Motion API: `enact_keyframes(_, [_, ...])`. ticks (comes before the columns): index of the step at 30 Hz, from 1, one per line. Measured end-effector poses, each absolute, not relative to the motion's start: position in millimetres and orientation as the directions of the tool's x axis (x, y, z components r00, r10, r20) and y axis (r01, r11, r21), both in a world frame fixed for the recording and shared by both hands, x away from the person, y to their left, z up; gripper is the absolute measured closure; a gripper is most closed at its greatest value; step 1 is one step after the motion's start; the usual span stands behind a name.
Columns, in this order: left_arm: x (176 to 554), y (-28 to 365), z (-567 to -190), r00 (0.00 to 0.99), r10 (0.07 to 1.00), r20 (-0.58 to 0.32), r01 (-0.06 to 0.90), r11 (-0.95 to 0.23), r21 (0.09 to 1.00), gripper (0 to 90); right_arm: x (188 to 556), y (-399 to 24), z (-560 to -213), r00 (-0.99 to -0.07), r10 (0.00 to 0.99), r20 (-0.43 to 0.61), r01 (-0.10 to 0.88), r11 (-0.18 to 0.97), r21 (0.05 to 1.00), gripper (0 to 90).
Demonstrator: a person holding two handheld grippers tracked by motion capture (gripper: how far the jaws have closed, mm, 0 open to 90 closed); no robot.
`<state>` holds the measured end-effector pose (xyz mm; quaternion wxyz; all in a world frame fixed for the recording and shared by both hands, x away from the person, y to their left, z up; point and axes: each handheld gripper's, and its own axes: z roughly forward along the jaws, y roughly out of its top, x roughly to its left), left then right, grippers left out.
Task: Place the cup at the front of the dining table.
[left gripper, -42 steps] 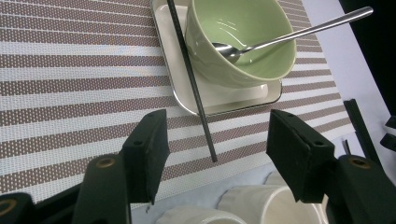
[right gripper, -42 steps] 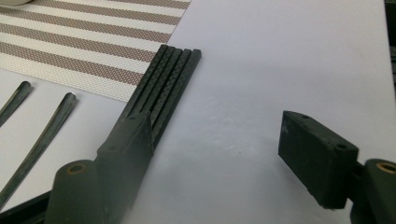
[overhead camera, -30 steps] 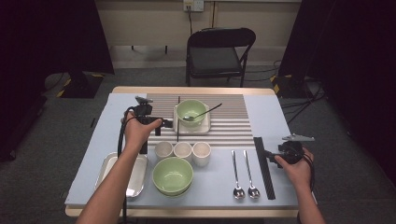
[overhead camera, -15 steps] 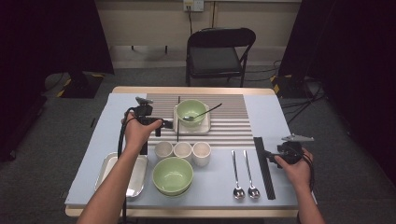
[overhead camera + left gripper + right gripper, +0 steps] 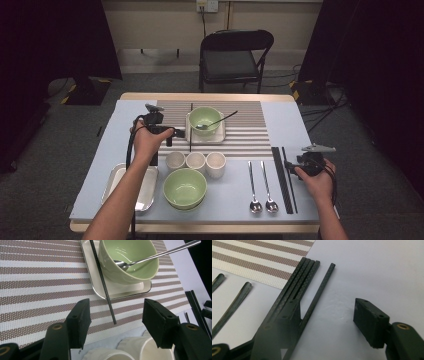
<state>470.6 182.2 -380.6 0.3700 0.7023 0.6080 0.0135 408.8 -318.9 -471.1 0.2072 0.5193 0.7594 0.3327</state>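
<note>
Meanwhile, right tongs [image 5: 327,322] low over counter [image 5: 300,195], jaws just closing but not yet gripping; lone black chopstick [image 5: 318,293] lies between them, just beside chopstick bundle [image 5: 298,280]. Left tongs [image 5: 113,322] released, hovering above second chopstick [image 5: 102,281] leaning on tray [image 5: 120,291] holding green bowl [image 5: 130,267] and spoon [image 5: 155,255].

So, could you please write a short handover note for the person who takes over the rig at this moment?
Left gripper: open, above the near end of one black chopstick that lies across the small tray beside the far green bowl.
Right gripper: jaws just been closing, not yet pressing; the separate chopstick lies between them, beside the chopstick bundle.
Done: one bowl, spoon and one chopstick on the striped mat.
Left: grip the separate chopstick, probably to pair it.
</note>
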Motion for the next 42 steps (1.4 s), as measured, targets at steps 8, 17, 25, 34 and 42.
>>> enact_keyframes(8, [470,180,-381,0.265,0.864,-0.428,0.844,0.007,0.536,39.6,409,-321,-471,-0.365,0.931,0.022,0.648,0.237,0.724,46.3])
enact_keyframes(17, [470,179,-377,0.264,0.860,-0.437,0.842,0.016,0.540,39.5,409,-318,-470,-0.347,0.938,0.001,0.657,0.242,0.714,52.5])
enact_keyframes(25, [470,179,-374,0.270,0.856,-0.442,0.838,0.018,0.546,39.5,408,-326,-468,-0.330,0.944,0.021,0.673,0.219,0.706,66.3])
enact_keyframes(34, [470,181,-373,0.272,0.856,-0.439,0.835,0.017,0.550,39.4,414,-325,-466,-0.316,0.948,0.041,0.695,0.202,0.690,62.0])
enact_keyframes(42, [469,181,-373,0.275,0.854,-0.441,0.834,0.016,0.551,39.5,423,-315,-462,-0.288,0.958,-0.005,0.724,0.221,0.654,68.7])
